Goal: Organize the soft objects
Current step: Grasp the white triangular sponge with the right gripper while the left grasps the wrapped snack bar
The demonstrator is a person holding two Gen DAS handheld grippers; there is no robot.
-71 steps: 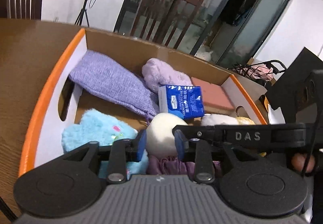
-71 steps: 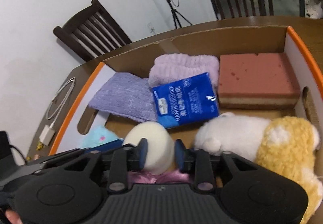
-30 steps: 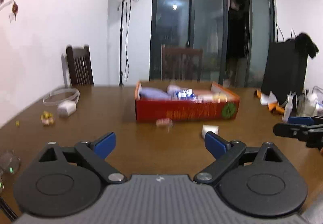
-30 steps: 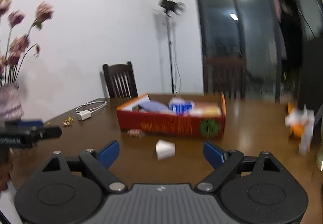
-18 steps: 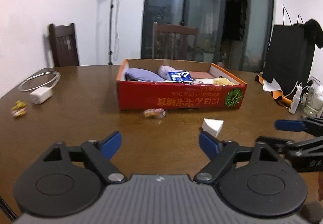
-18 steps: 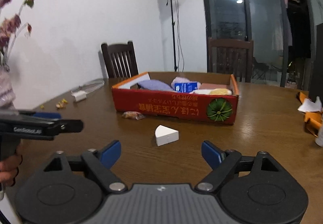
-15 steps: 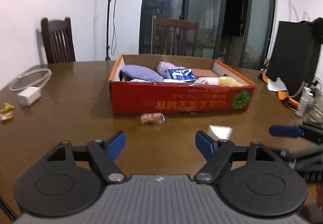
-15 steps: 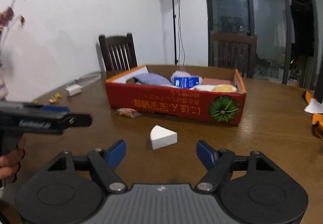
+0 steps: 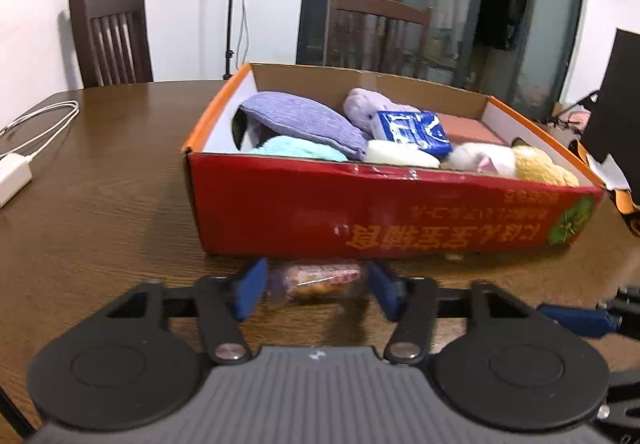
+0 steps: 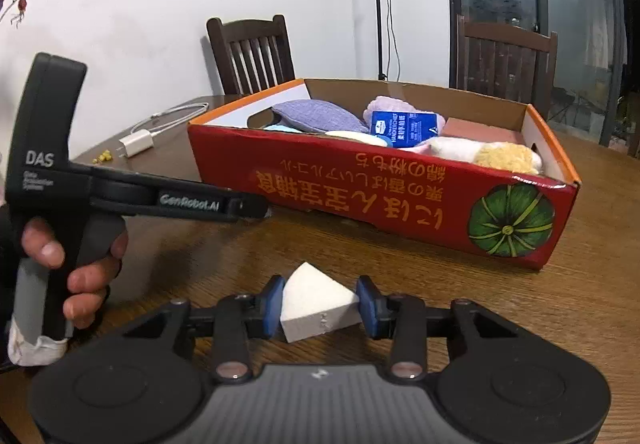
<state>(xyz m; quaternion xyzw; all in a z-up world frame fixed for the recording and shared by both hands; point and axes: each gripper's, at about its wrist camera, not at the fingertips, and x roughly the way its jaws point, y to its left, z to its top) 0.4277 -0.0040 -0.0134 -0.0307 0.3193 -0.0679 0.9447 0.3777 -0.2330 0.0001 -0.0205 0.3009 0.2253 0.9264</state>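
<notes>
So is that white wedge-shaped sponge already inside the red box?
No, the white wedge sponge lies on the wooden table in front of the red box, between the fingers of the right gripper.

We hold our left gripper [image 9: 314, 290] low over the table, pointed downward, its jaws just closing around a wrapped snack [image 9: 316, 282]. Our right gripper [image 10: 320, 304] has likewise been closing, both pads against a white wedge [image 10: 314, 304]. Our left hand [image 10: 72, 256] clasps its handle.
</notes>
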